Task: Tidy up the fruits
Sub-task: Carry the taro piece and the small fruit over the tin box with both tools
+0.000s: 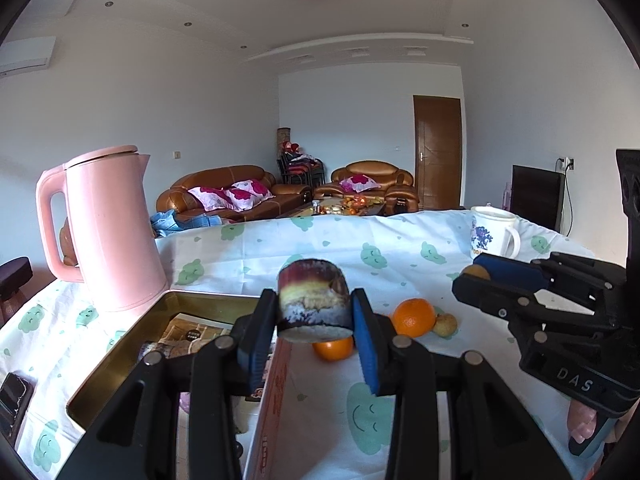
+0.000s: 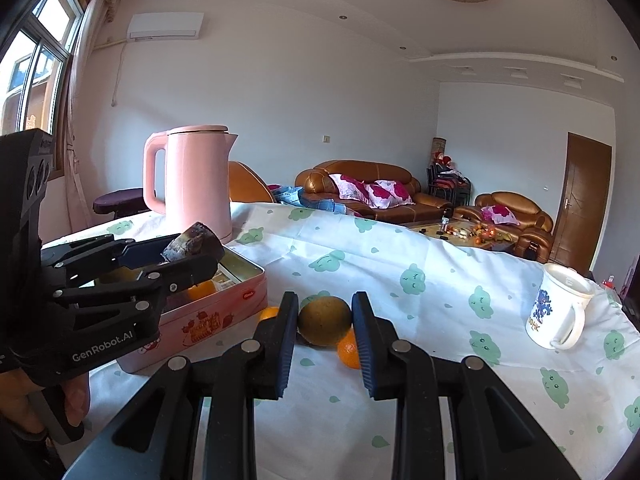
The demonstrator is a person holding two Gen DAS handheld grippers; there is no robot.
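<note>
My left gripper [image 1: 314, 316] is shut on a short dark-skinned sugarcane piece [image 1: 312, 300] and holds it over the right edge of the pink tin box [image 1: 120, 356]. In the right wrist view the same left gripper [image 2: 192, 258] hovers above the box [image 2: 224, 312], which holds an orange. My right gripper [image 2: 324, 320] is shut on a brownish-green round fruit [image 2: 325, 320], lifted just above the table. Two oranges [image 1: 414, 317] [image 1: 333, 350] and a small yellowish fruit [image 1: 445, 324] lie on the cloth. The right gripper [image 1: 480, 274] also shows at the right of the left wrist view.
A pink kettle [image 1: 108, 232] stands behind the box at the left. A white mug with a blue print [image 2: 558, 306] stands at the right on the patterned tablecloth [image 2: 400, 248]. A dark phone-like object [image 1: 12, 400] lies at the table's left edge.
</note>
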